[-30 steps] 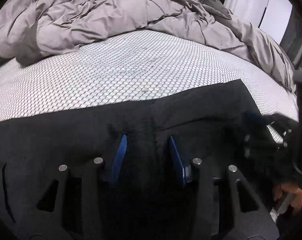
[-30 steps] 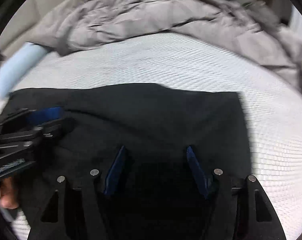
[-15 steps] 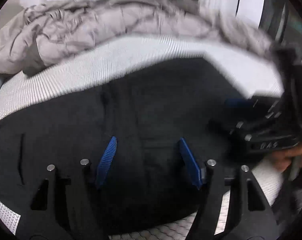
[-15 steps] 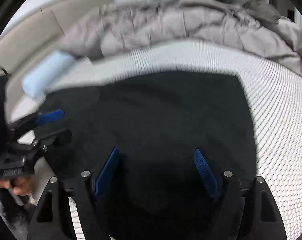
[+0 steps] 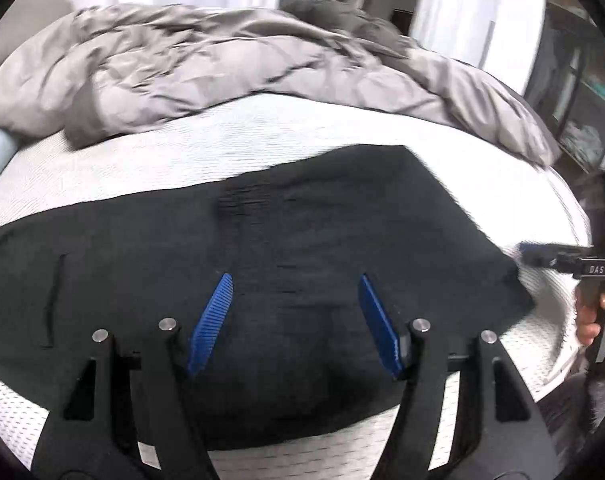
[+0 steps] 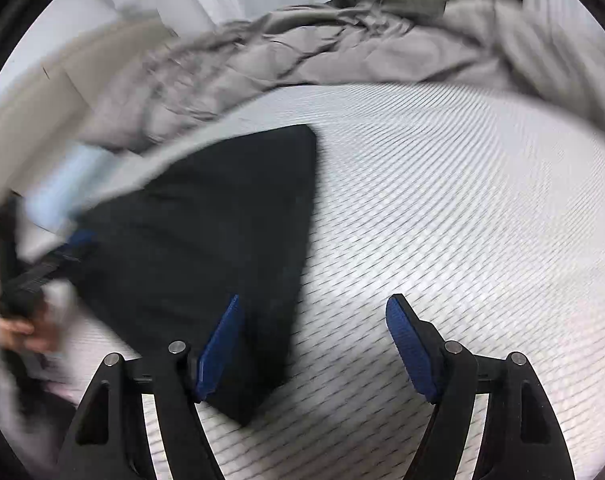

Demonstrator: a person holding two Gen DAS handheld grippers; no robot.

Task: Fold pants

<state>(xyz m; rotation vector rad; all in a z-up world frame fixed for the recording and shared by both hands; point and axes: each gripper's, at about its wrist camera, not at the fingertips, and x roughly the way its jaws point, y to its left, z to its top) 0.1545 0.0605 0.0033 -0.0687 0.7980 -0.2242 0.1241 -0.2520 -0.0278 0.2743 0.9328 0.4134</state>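
Compared with a second ago, the black pants are seen from further back in both wrist views, and more of the white mesh bed is exposed around them. The fingers of the left gripper, then narrower and low against the cloth, are now spread apart above it with nothing pinched. The right gripper, formerly over the cloth, is now displaced past the pants' right edge; its fingers are held wide apart, the left one over the dark corner and the right one over bare bed, with nothing gripped.

The pants are laid flat as a folded dark panel on the bed. Open bed is left to the right of the panel and beyond its far edge, up to the crumpled grey duvet. The near edge is close to the bed's front.

In the left wrist view the long axis is run left to right across the bed.
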